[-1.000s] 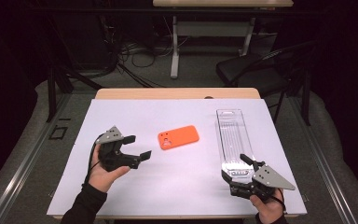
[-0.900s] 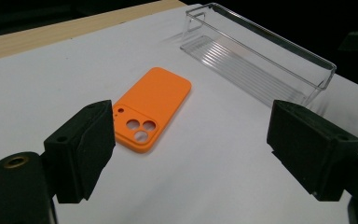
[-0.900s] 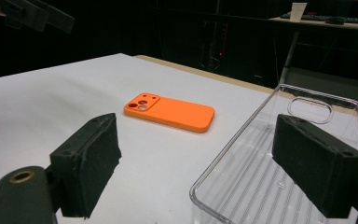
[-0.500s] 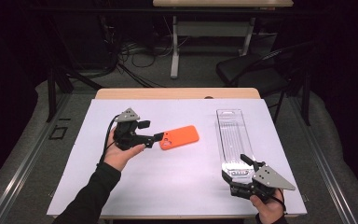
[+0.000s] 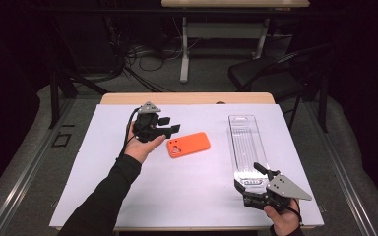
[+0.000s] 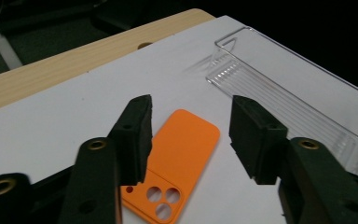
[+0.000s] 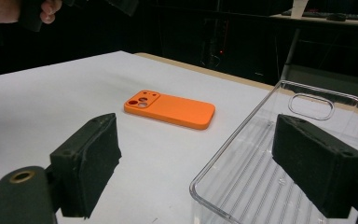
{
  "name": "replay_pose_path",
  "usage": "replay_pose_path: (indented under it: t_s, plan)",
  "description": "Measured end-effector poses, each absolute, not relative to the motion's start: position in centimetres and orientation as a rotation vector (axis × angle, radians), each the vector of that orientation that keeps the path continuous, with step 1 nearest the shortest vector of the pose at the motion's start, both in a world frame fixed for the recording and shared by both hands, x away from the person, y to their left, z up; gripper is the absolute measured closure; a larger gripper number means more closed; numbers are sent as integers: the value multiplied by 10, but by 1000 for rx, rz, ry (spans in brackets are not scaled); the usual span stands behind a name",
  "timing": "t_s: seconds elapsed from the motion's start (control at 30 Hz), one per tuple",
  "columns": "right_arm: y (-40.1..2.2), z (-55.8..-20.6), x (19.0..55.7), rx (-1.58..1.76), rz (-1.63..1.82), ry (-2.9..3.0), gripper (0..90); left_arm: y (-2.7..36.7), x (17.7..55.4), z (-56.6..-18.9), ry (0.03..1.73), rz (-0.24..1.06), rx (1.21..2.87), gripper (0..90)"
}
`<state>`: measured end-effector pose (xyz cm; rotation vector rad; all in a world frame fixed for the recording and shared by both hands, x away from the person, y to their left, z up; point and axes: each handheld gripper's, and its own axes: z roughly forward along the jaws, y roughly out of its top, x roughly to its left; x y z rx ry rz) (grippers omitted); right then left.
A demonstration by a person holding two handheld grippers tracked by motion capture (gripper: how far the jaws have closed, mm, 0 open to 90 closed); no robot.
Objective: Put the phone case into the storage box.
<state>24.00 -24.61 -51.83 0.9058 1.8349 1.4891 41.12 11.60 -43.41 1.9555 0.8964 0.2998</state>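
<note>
- Orange rectangular phone case [image 5: 188, 144] with round camera cut-outs is lying flat near the middle of the white table cover [image 5: 177, 196], its cut-out end pointing toward the left gripper.
- Right gripper [image 5: 254, 179], nearest the table's front edge, is resting at the near end of a long clear ribbed plastic tray [image 5: 246, 142]; its jaws are standing apart with the tray's near corner between them, and no pad is visibly pressing on it.
- Left gripper [image 5: 170, 129], farther up the table, is hovering just beside the case; its jaws have just been closing, are now half open, and are gripping nothing, the case lying beneath the gap.
- Wooden table edge [image 5: 187, 99] is showing beyond the cover.
</note>
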Motion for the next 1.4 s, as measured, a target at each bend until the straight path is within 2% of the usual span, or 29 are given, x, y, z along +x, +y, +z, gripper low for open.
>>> replay_pose_path:
  t_s: [0.17, 0.37, 0.8, 1.4]
  plan:
    - [-246, -519, 241, 905, 1488, 1839, 143, 111, 422, -435, 912, 300, 1984, 595]
    - [-246, -519, 241, 907, 1488, 1836, 143, 105, 432, -435, 931, 309, 2002, 652]
    - [-246, -520, 242, 910, 1494, 1837, 143, 87, 452, -454, 945, 291, 2078, 656]
    - [-246, -521, 241, 910, 1495, 1851, 143, 72, 485, -503, 1092, 218, 2147, 900]
